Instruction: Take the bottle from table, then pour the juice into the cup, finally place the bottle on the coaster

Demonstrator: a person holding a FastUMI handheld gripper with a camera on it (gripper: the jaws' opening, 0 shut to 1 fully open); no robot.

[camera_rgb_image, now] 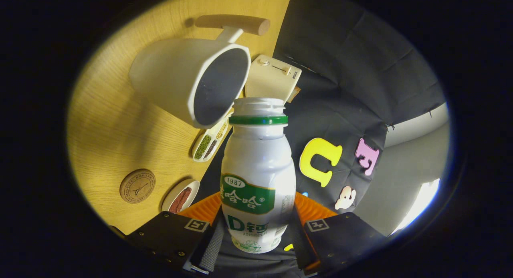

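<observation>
Gripper (256, 230): clamped on the bottle, one finger pressing each side of its lower body.
Bottle (258, 170): white plastic, held between the fingers, cap off, open threaded mouth pointing toward the cup, green ring below the neck.
Bottle label: green band with "1987" in a small oval, white Chinese characters beneath, a large green "D" with further characters lower down; small print below too fine to read.
Cup (180, 79): white, dark inside, wooden handle (234, 23), standing on the wooden table (108, 125) just beyond the bottle mouth; rim close to the mouth, apart or touching cannot be told.
Coaster (137, 186): round, wood-toned, tower emblem at centre ringed by lettering too small to read, lying on the table well apart from the cup.
Cream device (272, 77): knob and slider on top, small word printed near its corner, illegible.
Divided dish (208, 144): green and dark grains in compartments, beside the cup.
Small oval dish (180, 198): reddish-brown contents, near the coaster.
</observation>
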